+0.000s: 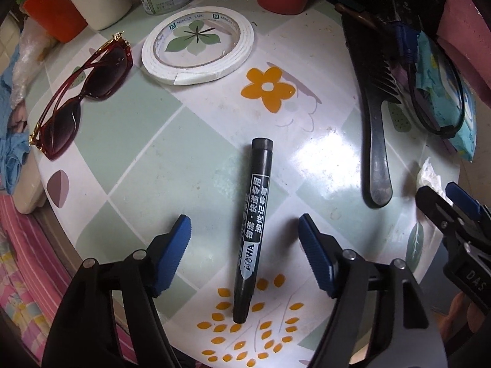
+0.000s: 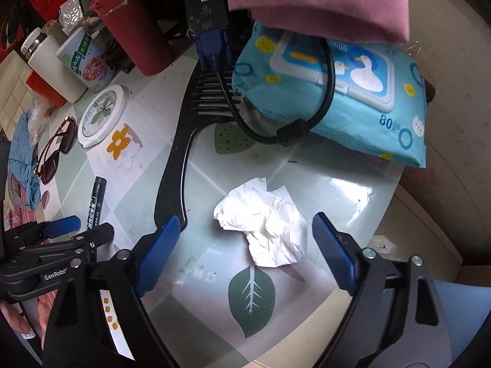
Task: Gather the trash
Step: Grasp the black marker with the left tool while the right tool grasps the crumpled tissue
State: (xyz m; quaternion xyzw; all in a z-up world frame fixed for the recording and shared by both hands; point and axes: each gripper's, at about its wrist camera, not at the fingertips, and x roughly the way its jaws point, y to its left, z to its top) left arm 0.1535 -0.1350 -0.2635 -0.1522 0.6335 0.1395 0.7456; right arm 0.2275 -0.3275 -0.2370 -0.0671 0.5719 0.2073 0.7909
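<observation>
A crumpled white tissue [image 2: 267, 224] lies on the patterned round table [image 2: 334, 190]. My right gripper [image 2: 245, 230] is open, its blue pads on either side of the tissue's near part, just above the table. The tissue's edge also shows at the right in the left wrist view [image 1: 428, 174], next to the right gripper [image 1: 445, 199]. My left gripper [image 1: 244, 230] is open and empty, with a black marker [image 1: 253, 227] lying between its fingers on the table. The left gripper shows in the right wrist view [image 2: 79, 230].
A black comb [image 2: 184, 141], a blue wet-wipes pack [image 2: 362, 92] with a black cable over it, a white tape roll [image 1: 199, 46], red sunglasses [image 1: 83, 92], a red cup [image 2: 132, 24], a can [image 2: 89, 61] and a white bottle [image 2: 52, 61] sit on the table. Its edge is near on the right.
</observation>
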